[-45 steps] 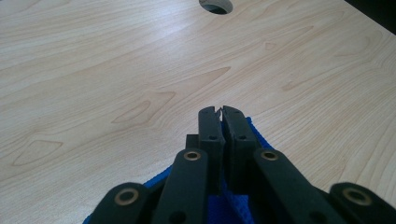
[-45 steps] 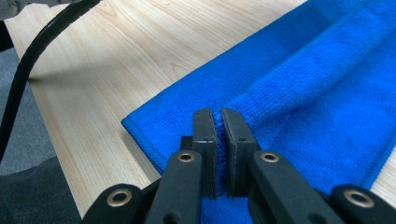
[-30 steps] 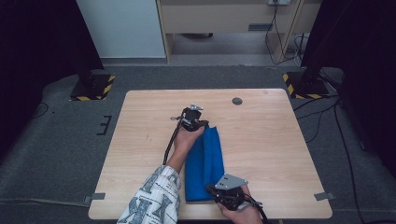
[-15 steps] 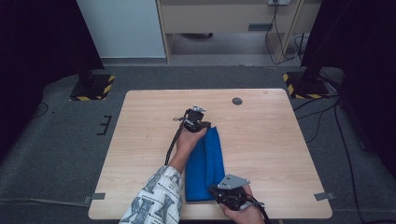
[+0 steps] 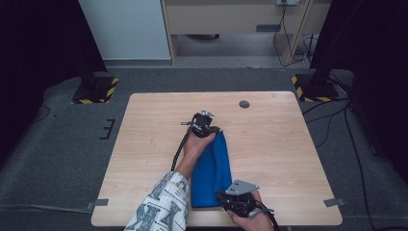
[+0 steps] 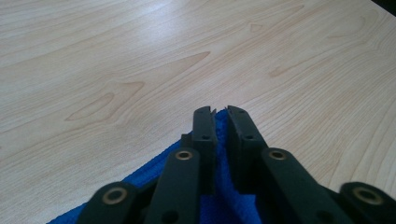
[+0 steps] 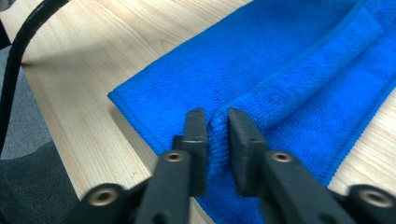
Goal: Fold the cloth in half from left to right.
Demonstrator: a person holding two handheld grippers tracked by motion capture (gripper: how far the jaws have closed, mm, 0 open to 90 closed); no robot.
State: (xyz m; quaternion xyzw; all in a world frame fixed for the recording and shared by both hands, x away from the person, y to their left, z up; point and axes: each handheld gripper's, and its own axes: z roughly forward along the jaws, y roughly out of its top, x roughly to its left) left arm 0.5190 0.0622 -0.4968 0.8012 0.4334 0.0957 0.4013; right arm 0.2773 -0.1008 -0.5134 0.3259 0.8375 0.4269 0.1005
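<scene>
A blue towel [image 5: 211, 173] lies folded lengthwise on the wooden table [image 5: 144, 144], a long strip running between the two hand-held grippers. The left hand-held gripper [image 5: 204, 126] sits at the towel's far end, its cable [image 5: 179, 151] trailing back along the person's forearm and patterned sleeve [image 5: 161, 207]. In the left gripper view its jaws stand a narrow gap apart with the towel's corner [image 6: 222, 135] between them; they have just been opening, and whether the pads still press on the cloth cannot be told. Ahead of that hand-held gripper is bare table.

The right hand-held gripper [image 5: 230, 198] rests at the towel's near end, close to the table's near edge, its grey three-cornered plate [image 5: 241, 186] on top. In the right gripper view a raised fold of the towel [image 7: 217, 135] stands between its jaws, which have just been opening as well; the cloth fills the slim gap and touches both pads. Ahead of this hand-held gripper the towel stretches away, a rolled fold running along its length
</scene>
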